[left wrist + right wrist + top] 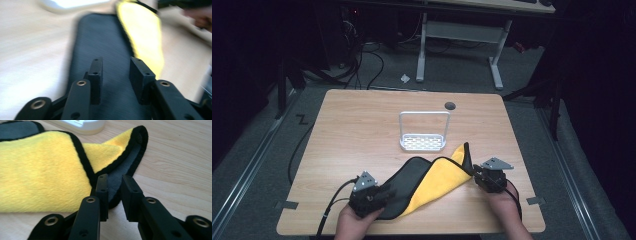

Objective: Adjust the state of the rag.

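**Cloth half folded, both grippers at its ends**

The table (362,120) is light wood, with a dark floor and a white desk frame beyond its far edge. Across its near half lies the cloth (437,180), yellow on one face and grey on the other, edged in black. It runs slantwise from the near left up toward the right, the grey face turned up on the left part and the yellow showing on the right. Its far right corner stands lifted off the wood, curled so that the grey inner side faces the right gripper.

Just behind the cloth, near the middle of the table, stands a white rack (423,142) with a tall wire handle; a small dark grommet (450,105) sits in the wood behind it.

The left gripper (115,75) hangs over the grey near-left end of the cloth, its jaws apart and nothing pressed between them; that view is blurred.

The right gripper (115,193) is at the cloth's right edge. Its jaws straddle the black hem with a narrow gap; the left one touches the cloth, the right one stands clear, so the hem is not pinched.
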Motion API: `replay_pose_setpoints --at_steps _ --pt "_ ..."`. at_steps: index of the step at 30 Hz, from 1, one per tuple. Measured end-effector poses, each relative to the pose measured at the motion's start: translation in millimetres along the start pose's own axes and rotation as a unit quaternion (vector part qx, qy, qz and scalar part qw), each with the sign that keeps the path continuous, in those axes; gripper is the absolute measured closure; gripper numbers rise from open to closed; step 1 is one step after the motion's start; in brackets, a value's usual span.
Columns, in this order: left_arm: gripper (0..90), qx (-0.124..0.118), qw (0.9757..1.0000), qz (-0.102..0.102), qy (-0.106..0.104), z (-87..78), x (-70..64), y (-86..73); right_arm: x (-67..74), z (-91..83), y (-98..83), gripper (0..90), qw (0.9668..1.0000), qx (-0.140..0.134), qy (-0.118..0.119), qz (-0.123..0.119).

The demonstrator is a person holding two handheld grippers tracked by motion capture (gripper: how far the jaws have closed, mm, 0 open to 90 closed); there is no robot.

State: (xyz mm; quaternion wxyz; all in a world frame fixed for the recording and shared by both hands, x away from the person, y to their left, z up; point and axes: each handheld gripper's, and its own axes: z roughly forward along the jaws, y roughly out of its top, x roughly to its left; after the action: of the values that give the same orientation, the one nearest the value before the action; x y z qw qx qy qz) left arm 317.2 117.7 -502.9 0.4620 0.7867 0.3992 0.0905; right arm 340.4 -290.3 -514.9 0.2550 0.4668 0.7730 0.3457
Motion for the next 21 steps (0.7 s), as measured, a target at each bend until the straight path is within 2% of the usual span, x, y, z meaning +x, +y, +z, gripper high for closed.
replay_pose_setpoints --at_steps 1,2,3,6,7,8,9,10,11,12,13,14,16,18,19,20,21 --pt "58.3 0.019 0.9997 -0.001 0.015 10.5 9.2 8.2 3.5 -2.8 1.0 73.0 0.9999 -0.005 0.008 -0.008" --pt "57.1 0.027 0.9994 0.001 0.02 18.0 13.3 12.8 5.4 -3.0 1.6 72.0 0.9999 -0.006 0.012 -0.01" --pt "55.7 0.027 0.9994 0.001 0.02 18.0 13.3 12.8 5.4 -3.0 1.6 72.0 0.9999 -0.006 0.012 -0.01" --pt "52.3 0.077 0.9965 0.005 0.033 50.0 21.7 26.4 16.5 -1.1 2.5 67.6 0.9995 -0.004 0.024 -0.019" --pt "51.8 0.077 0.9965 0.005 0.033 50.0 21.7 26.4 16.5 -1.1 2.5 67.6 0.9995 -0.004 0.024 -0.019" --pt "52.0 0.115 0.9925 0.015 0.039 62.9 20.6 26.8 20.6 0.7 1.5 66.6 0.9993 0.0 0.028 -0.025" --pt "52.7 0.111 0.9923 0.028 0.047 64.7 18.6 25.6 20.9 1.0 1.3 66.6 0.9993 0.001 0.028 -0.026" --pt "55.3 0.111 0.9923 0.028 0.047 64.7 18.6 25.6 20.9 1.0 1.3 66.6 0.9993 0.001 0.028 -0.026" --pt "62.8 0.111 0.9915 0.039 0.055 64.9 15.1 24.6 21.4 2.1 0.9 66.4 0.9992 0.003 0.029 -0.027" --pt "69.6 0.111 0.9915 0.039 0.055 64.9 15.1 24.6 21.5 2.5 0.8 66.4 0.9992 0.004 0.028 -0.027" --pt "69.6 0.11 0.991 0.052 0.056 64.7 11.7 22.9 21.5 2.5 0.8 66.4 0.9992 0.004 0.028 -0.027" --pt "74.3 0.109 0.99 0.067 0.059 64.5 7.6 21.0 21.8 3.4 0.6 66.4 0.9992 0.005 0.029 -0.026" --pt "84.6 0.106 0.9889 0.083 0.063 63.1 1.2 18.3 23.6 5.4 0.4 66.7 0.9991 0.009 0.028 -0.029" --pt "85.5 0.102 0.9889 0.083 0.069 60.9 1.4 18.0 24.2 6.0 0.4 66.9 0.9991 0.01 0.028 -0.031" --pt "86.3 0.079 0.9919 0.067 0.073 53.6 7.0 18.5 26.3 7.9 0.0 68.1 0.9988 0.014 0.03 -0.035" --pt "86.3 0.079 0.9919 0.067 0.073 53.6 7.0 18.5 26.3 7.9 0.0 68.1 0.9988 0.014 0.03 -0.035" --pt "86.3 0.059 0.9944 0.048 0.074 46.8 13.2 18.9 27.0 8.7 -0.3 68.6 0.9987 0.016 0.031 -0.037"
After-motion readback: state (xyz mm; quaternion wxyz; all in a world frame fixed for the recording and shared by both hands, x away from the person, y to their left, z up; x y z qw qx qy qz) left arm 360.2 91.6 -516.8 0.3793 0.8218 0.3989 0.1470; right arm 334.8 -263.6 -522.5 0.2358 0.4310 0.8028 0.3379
